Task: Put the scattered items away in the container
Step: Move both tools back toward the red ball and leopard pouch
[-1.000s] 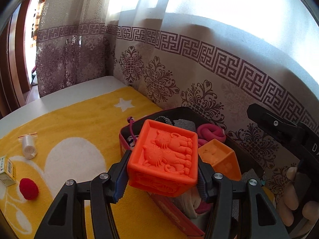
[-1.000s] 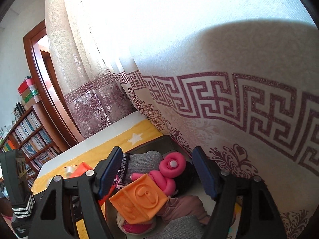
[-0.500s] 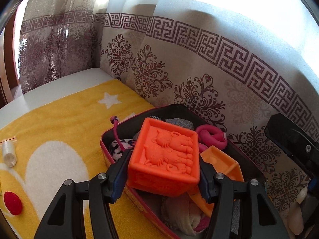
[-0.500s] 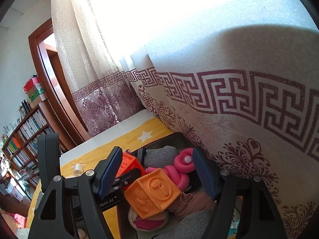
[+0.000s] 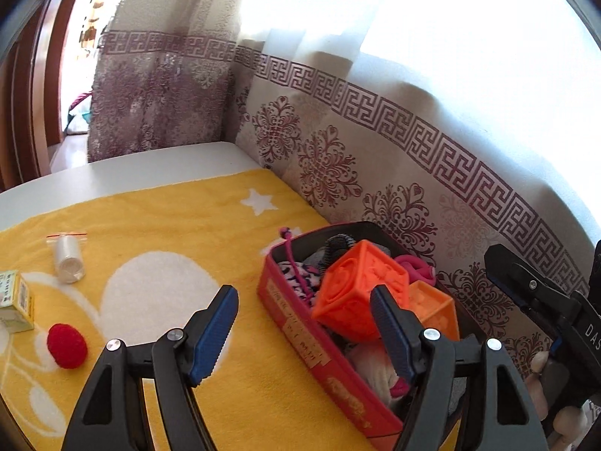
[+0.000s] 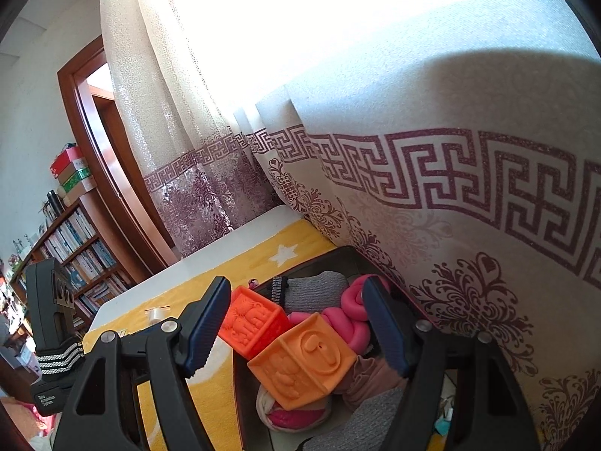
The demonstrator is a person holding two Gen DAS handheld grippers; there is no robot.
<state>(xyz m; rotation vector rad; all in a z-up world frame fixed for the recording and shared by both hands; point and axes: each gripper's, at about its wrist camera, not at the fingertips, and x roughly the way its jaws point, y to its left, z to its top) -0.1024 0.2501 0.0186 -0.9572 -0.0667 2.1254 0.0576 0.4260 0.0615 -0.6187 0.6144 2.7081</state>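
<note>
Now the orange cube (image 5: pixel 358 297) sits in the container (image 5: pixel 300 323), outside the opening left fingers (image 5: pixel 214 329).

I am looking into a lived-in room of a home: a sheer curtain (image 6: pixel 375 173) with a purple key-pattern border is hanging right ahead of my grippers, daylight glowing through it. Below my tools a yellow towel (image 5: pixel 157 225) with a white star is covering a white table (image 5: pixel 124 165), and off to the left of my right tool a wooden door frame (image 6: pixel 94 143) is standing beside a bookshelf (image 6: pixel 79 240) that is carrying rows of books, with coloured boxes (image 6: pixel 71 169) sitting stacked on top.
</note>
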